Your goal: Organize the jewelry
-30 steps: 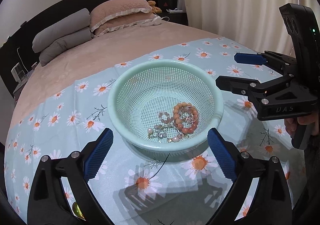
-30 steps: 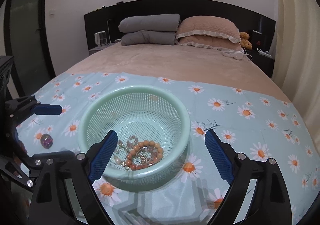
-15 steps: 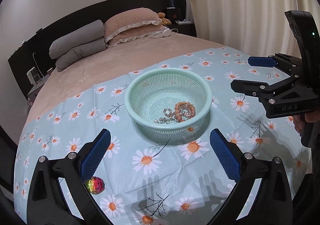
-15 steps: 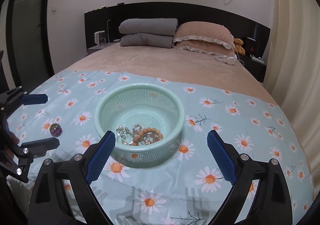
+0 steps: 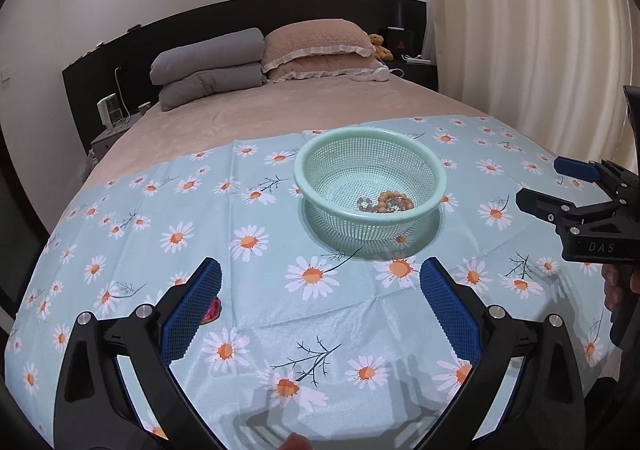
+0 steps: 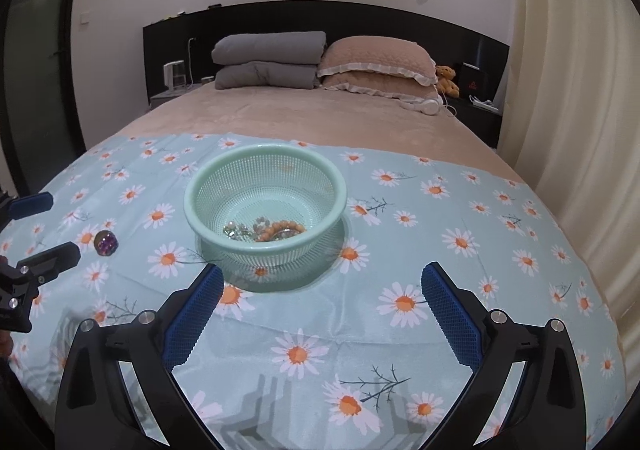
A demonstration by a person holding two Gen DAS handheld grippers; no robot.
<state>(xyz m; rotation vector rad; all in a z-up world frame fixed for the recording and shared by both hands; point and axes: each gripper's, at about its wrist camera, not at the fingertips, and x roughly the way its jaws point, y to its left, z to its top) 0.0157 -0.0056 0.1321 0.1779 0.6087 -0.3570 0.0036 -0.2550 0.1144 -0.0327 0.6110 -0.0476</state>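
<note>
Mint-green mesh basket (image 5: 370, 186) standing on a daisy-print cloth (image 5: 248, 210) spread over the foot of a bed (image 5: 280, 110). Inside, against the near wall: an orange bead bracelet (image 6: 285, 230) tangled with pale beaded pieces (image 6: 236, 231). Outside the basket, left of it on the cloth: one iridescent purple gem (image 6: 106, 242), half hidden behind the left finger in the left wrist view. Left tool (image 5: 320, 314) held above the cloth short of the basket, blue pads spread wide, gripping nothing. Right tool (image 6: 322, 316) likewise, pads wide apart, nothing between them. Grey and tan pillows (image 6: 320, 62) stacked at the headboard, white headphones (image 6: 426, 105) beside them.
</note>
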